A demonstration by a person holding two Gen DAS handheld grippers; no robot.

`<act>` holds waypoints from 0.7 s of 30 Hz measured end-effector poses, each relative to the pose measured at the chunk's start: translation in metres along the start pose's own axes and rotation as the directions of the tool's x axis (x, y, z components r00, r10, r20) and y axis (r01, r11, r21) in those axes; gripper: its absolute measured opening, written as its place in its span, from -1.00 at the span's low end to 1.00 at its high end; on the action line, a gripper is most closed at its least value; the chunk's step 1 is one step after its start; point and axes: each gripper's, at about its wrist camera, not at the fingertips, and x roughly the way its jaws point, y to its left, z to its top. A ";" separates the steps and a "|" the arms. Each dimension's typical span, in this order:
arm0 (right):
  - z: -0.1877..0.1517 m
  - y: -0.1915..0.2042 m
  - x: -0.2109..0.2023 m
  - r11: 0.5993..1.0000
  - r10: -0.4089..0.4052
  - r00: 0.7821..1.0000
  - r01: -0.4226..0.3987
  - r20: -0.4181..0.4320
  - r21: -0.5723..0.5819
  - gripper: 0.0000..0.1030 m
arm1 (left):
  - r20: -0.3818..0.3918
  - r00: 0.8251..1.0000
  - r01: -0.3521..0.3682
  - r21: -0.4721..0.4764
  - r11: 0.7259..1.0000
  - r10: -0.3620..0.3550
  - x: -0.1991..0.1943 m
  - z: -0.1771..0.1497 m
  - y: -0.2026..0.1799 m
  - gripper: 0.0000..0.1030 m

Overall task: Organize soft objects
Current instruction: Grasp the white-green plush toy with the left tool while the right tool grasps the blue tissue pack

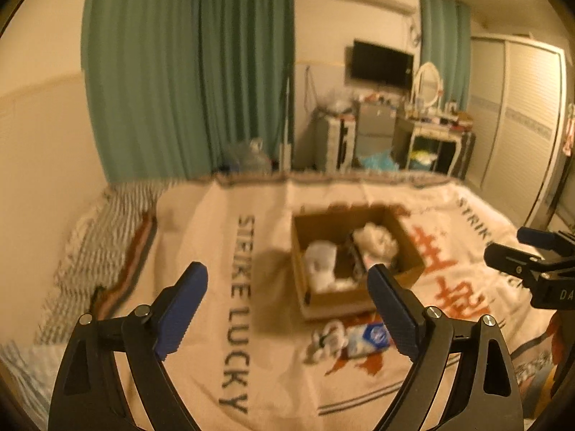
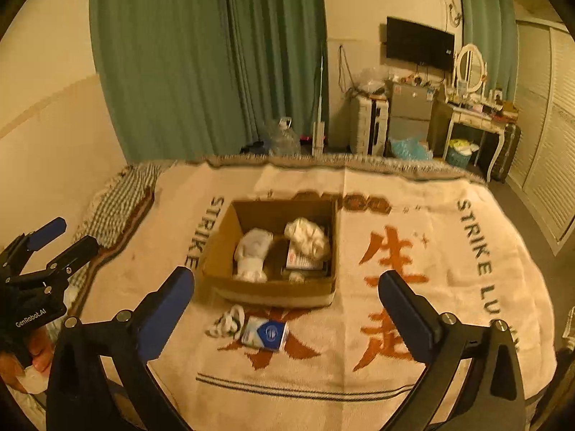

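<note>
Hovering over bed w/ both tongs, left tongs (image 1: 287,305) and right tongs (image 2: 287,309), spread apart, empty. Cardboard box (image 2: 273,292) already holds white soft items; sock bundle (image 2: 226,321) & tissue pack (image 2: 265,333) lie just in front. Next: prob. lower, pinch bundle, drop in box.

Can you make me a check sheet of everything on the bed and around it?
Surface: blanket printed STRIKE LUCKY covers the bed.
Job's things: cardboard box holds white soft bundles; small white bundle and blue-and-white packet lie in front of it.
Clutter: nothing seen on the blanket.
Grippers: left hand-held gripper open, empty; right hand-held gripper open, empty.
Cables: wires on far wall, blurred.
Surroundings: green curtains, television, dressing table.
</note>
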 end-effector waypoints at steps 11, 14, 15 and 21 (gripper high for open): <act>-0.085 0.022 0.151 0.995 0.051 0.980 -0.066 -0.194 -0.072 1.00 | -0.249 0.969 0.000 -0.026 1.000 -0.006 0.110 -0.070 0.004 0.78; -0.098 0.030 0.183 0.992 0.040 0.972 -0.066 -0.232 -0.105 1.00 | -0.268 0.963 -0.001 -0.011 1.000 -0.002 0.128 -0.079 0.006 0.78; -0.103 0.031 0.193 0.991 0.038 0.969 -0.068 -0.246 -0.116 1.00 | -0.275 0.961 -0.002 -0.010 1.000 0.000 0.133 -0.082 0.007 0.78; -0.122 0.042 0.229 0.978 0.019 0.950 -0.082 -0.311 -0.191 1.00 | -0.321 0.947 0.011 -0.005 1.000 -0.012 0.155 -0.095 0.009 0.77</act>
